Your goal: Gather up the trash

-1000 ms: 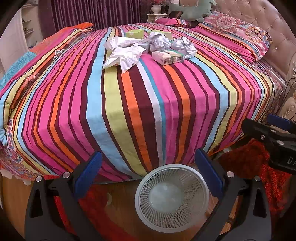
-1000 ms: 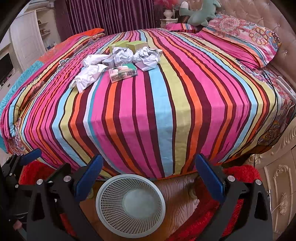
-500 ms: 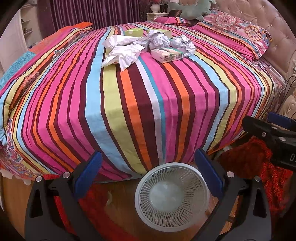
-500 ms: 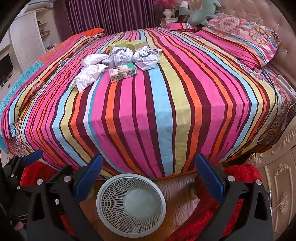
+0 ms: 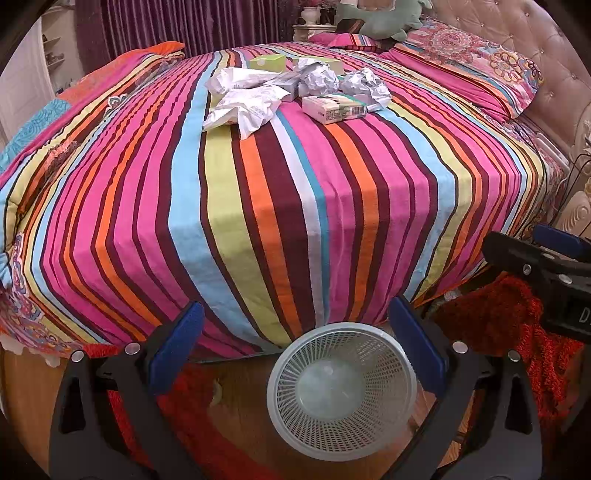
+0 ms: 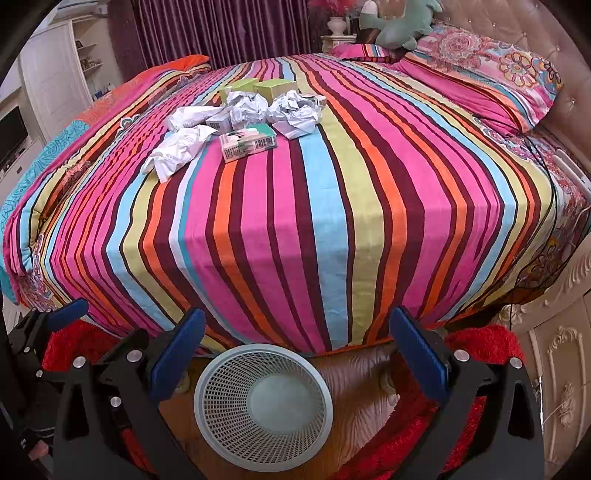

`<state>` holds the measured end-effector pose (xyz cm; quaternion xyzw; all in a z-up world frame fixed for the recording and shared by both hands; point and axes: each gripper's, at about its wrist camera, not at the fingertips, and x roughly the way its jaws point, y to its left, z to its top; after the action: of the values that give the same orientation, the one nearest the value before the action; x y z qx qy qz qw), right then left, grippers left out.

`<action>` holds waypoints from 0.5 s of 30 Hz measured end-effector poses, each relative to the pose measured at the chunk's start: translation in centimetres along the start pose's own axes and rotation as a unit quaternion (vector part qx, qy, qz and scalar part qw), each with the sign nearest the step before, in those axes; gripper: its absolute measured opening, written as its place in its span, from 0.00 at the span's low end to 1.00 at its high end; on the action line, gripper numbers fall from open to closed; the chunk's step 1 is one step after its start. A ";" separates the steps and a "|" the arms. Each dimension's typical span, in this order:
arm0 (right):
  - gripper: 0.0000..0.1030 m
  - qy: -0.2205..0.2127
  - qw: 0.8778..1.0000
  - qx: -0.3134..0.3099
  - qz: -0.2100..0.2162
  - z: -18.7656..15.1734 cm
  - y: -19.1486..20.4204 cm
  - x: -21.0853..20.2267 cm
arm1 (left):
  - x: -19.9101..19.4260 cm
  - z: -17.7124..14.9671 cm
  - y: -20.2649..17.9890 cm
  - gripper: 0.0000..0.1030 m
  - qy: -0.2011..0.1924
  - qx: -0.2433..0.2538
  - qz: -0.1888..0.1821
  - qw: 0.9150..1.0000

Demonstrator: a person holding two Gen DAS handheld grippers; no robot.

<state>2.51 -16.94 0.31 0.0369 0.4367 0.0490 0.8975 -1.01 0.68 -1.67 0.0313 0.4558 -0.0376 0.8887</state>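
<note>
A pile of trash lies far back on the striped bed: crumpled white paper (image 5: 243,105) (image 6: 177,151), paper balls (image 5: 319,77) (image 6: 293,112), a white-and-green carton (image 5: 334,107) (image 6: 247,142) and green boxes (image 5: 267,62) (image 6: 275,88). A white mesh waste basket (image 5: 341,391) (image 6: 264,406) stands empty on the floor at the foot of the bed. My left gripper (image 5: 293,350) is open and empty above the basket, and shows at the left in the right wrist view (image 6: 48,325). My right gripper (image 6: 295,354) is open and empty, also seen from the left wrist (image 5: 535,254).
The striped bedspread (image 5: 258,206) drapes over the foot of the bed. Pillows (image 6: 480,66) and a green plush toy (image 6: 399,22) lie at the tufted headboard. A red shaggy rug (image 5: 491,325) lies on the wooden floor. White carved furniture (image 6: 554,362) stands at right.
Both views have tilted very slightly, so the trash pile sits a little higher in the left view. Both grippers stay open and empty.
</note>
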 end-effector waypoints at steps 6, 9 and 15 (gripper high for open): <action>0.93 0.004 1.000 0.002 0.001 0.0 0.0 0.1 | 0.0 0.0 0.0 0.94 0.000 0.001 0.000 1.000; 0.93 0.005 1.000 0.002 0.000 0.0 0.0 0.2 | 0.1 -0.1 0.1 0.94 0.000 0.001 0.000 1.000; 0.93 0.005 1.000 0.003 0.001 -0.1 0.0 0.2 | 0.1 -0.1 0.1 0.94 -0.001 0.000 0.000 1.000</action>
<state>2.57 -16.92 0.15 0.0397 0.4414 0.0484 0.8951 -1.02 0.74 -1.79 0.0312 0.4552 -0.0380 0.8890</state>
